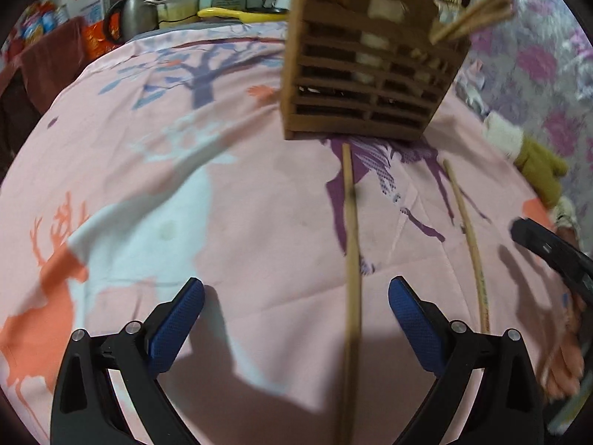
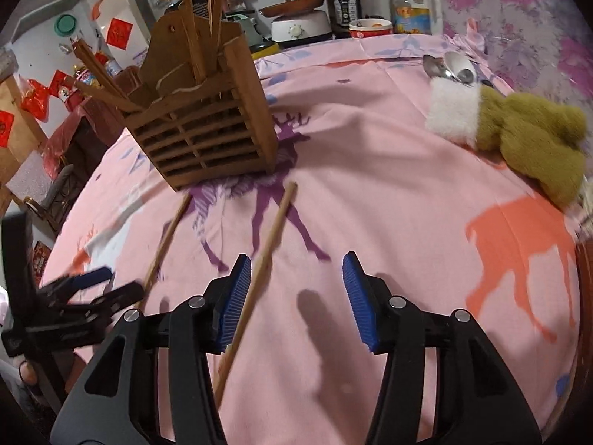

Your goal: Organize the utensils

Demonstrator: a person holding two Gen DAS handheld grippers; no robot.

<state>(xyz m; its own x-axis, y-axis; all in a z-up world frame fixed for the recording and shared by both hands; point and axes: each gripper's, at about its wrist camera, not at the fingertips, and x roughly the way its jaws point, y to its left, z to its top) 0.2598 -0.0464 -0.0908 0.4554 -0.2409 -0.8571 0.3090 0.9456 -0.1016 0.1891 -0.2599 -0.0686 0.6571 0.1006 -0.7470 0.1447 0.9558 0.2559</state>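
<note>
Two chopsticks lie loose on the pink cloth in front of the wooden holder [image 2: 207, 137]. The left chopstick [image 1: 352, 259] runs from the holder's foot toward 6 o'clock in the left view. The right chopstick [image 2: 259, 270] runs from 12 toward 7 o'clock in the right view. Both are thin, stiff, light sticks. They will likely roll or pivot if pinched near an end, so a hold near the middle, across the width, seems safest.

The left gripper [image 1: 296, 304] is wide open and empty, and the left chopstick lies between its fingers, nearer the right one. The right gripper [image 2: 296, 296] is also wide open. The right chopstick passes just beside its left finger, perhaps touching; blur hides the contact.

Only the right view shows the spoons [image 2: 450, 68] at 1 o'clock, behind the plush toy [image 2: 519, 126], and the sticks already standing in the holder. The left view shows the holder's slatted front more squarely.
</note>
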